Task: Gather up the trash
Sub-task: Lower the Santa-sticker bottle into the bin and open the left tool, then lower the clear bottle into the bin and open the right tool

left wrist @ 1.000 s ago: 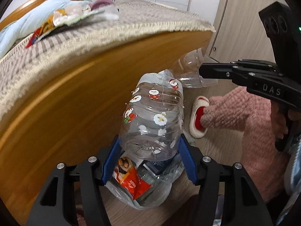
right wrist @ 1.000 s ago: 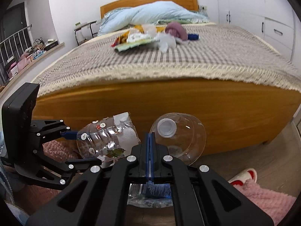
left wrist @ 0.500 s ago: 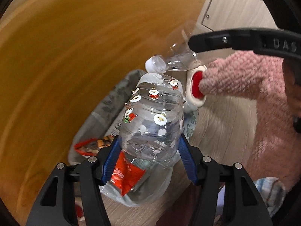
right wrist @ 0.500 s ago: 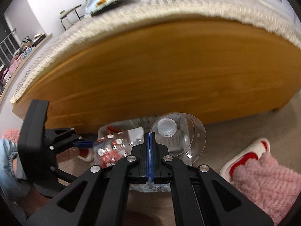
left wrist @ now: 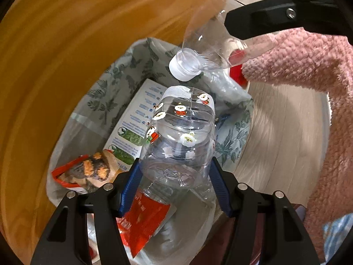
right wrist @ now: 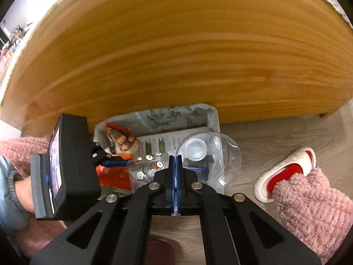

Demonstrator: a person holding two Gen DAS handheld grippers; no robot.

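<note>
Now over the bin (left wrist: 141,50) | my left gripper (left wrist: 174,187) clamps the Santa bottle (left wrist: 179,141) | my right gripper (right wrist: 175,172) pinches the bottle top half (right wrist: 211,152) above it.

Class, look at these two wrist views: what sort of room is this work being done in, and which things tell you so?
Most likely a bedroom: a broad wooden bed frame with a fringed bedspread edge fills the background, a lined waste bin stands on the wood floor, and a house slipper shows.
</note>
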